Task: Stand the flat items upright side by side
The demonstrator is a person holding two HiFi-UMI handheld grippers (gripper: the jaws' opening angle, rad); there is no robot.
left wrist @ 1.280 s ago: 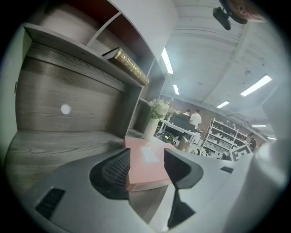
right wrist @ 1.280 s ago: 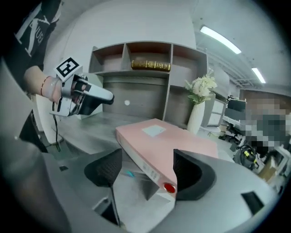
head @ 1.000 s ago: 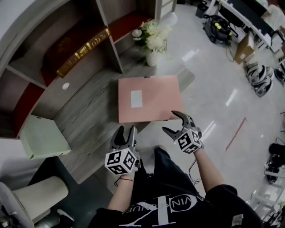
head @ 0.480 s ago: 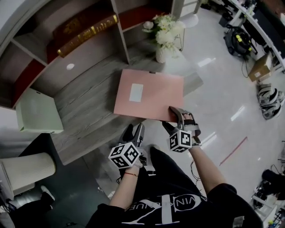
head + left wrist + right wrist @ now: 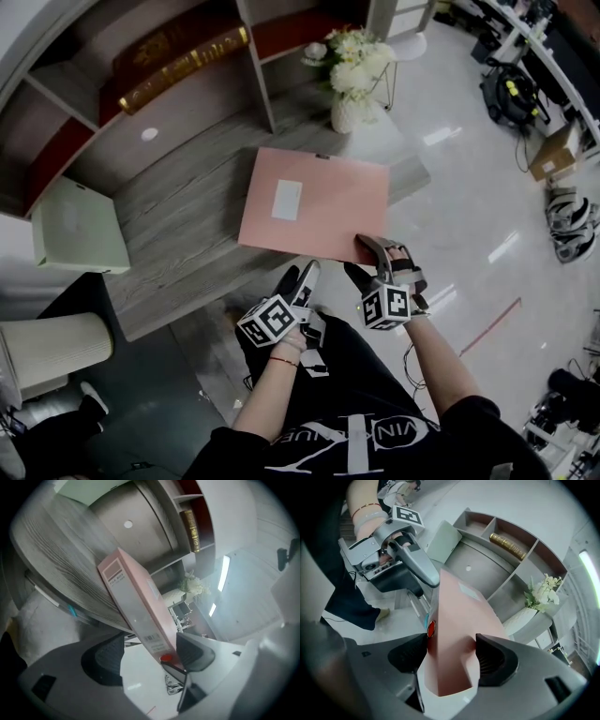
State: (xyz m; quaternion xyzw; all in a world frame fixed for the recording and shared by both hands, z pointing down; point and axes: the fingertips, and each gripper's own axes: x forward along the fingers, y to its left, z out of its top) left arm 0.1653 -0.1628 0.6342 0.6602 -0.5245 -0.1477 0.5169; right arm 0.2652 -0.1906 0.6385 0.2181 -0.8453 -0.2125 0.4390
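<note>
1. Grey wood-grain table [image 5: 187, 216] with a shelf unit [image 5: 94, 84] behind it at the upper left of the frame, and shiny office floor off to the right.
2. Pink box [image 5: 319, 202] lies flat mid-frame, with its near corner poking past the table edge. My guess is that the overhang is what gives the jaws something to bite.
3. Right hand-held gripper [image 5: 356, 253] is clamped on that corner, with the pads on the top and bottom faces. Its jaws have just been closing.
4. Left hand-held gripper [image 5: 300, 272] sits just beside it and is loose. Its jaws have just been opening, and the box's edge is between them near one pad, with the other pad clear. It's probably lining up to help tip the box upright.
5. Green box [image 5: 80, 230] is also flat, at far left and well apart from the pink one, so nothing's standing yet.
6. Count: two boxes, two grippers, one vase of flowers [image 5: 352, 75] and one gold book [image 5: 183, 66] on the shelf.
</note>
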